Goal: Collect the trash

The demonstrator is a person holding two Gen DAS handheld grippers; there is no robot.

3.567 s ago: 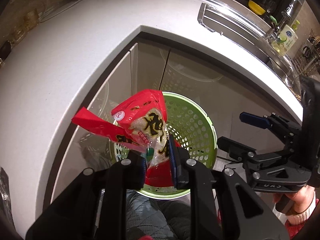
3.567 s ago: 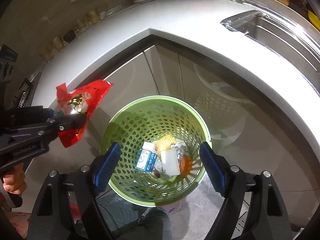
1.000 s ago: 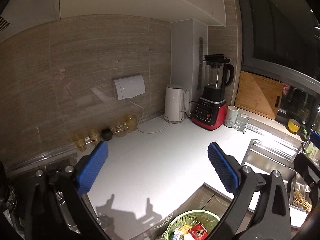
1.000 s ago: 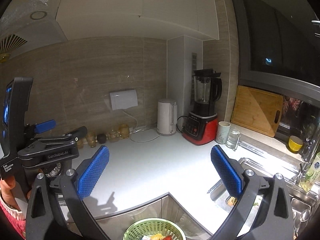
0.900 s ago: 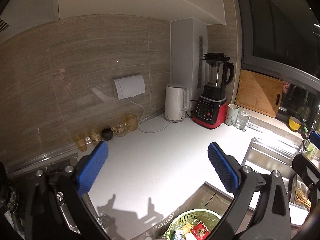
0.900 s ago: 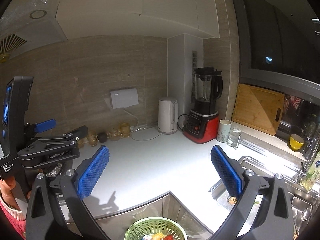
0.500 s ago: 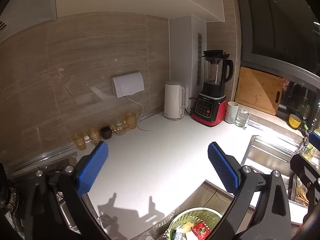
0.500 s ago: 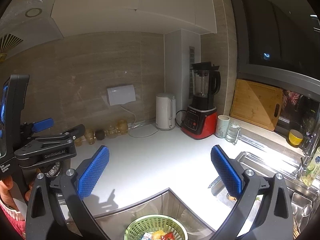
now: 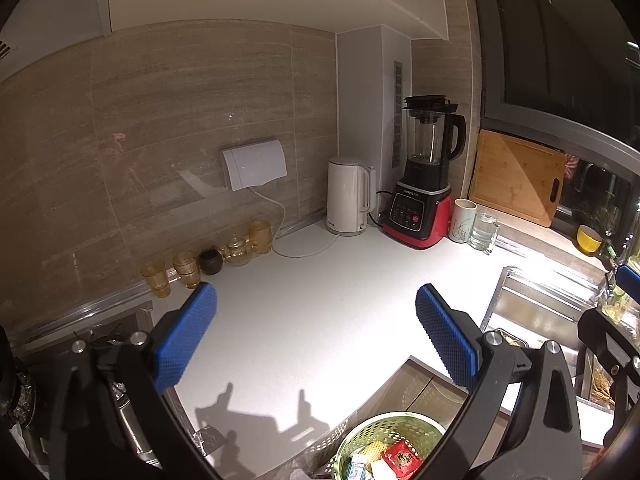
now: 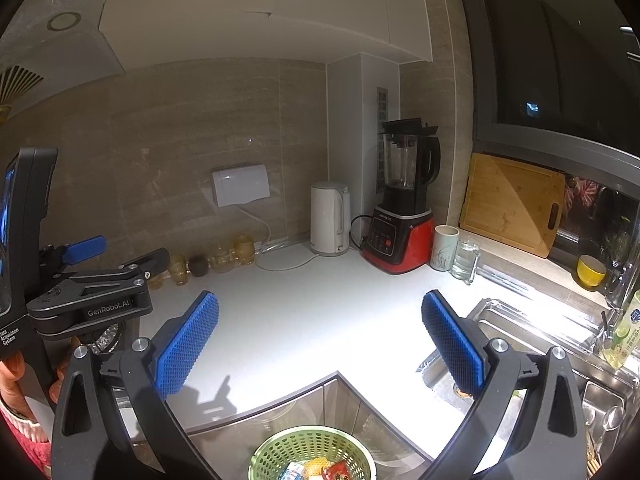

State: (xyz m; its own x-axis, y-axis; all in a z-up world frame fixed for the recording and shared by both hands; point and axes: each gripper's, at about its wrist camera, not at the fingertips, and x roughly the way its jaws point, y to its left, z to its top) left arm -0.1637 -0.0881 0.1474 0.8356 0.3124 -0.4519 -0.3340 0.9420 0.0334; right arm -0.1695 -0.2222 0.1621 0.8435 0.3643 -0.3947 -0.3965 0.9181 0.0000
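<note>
A green perforated basket (image 9: 356, 438) stands on the floor below the counter corner, also in the right wrist view (image 10: 276, 450). It holds a red snack wrapper (image 9: 401, 458), a small blue-and-white carton (image 9: 357, 465) and other scraps. My left gripper (image 9: 316, 336) is open and empty, held high above the white counter (image 9: 320, 320). My right gripper (image 10: 320, 344) is open and empty too, beside it. The left gripper's body shows at the left of the right wrist view (image 10: 88, 300).
At the back wall stand a white kettle (image 9: 347, 196), a red-based blender (image 9: 424, 184), a mug (image 9: 462, 220), a glass (image 9: 483, 230) and several amber glasses (image 9: 188, 268). A wooden cutting board (image 9: 516, 178) leans behind the steel sink (image 9: 536, 308). A hob lies at the left.
Since 3.6 s ago the left gripper has let go of the red wrapper, which now lies in the basket. Both grippers have risen and tilted up; over the last second they barely shift.
</note>
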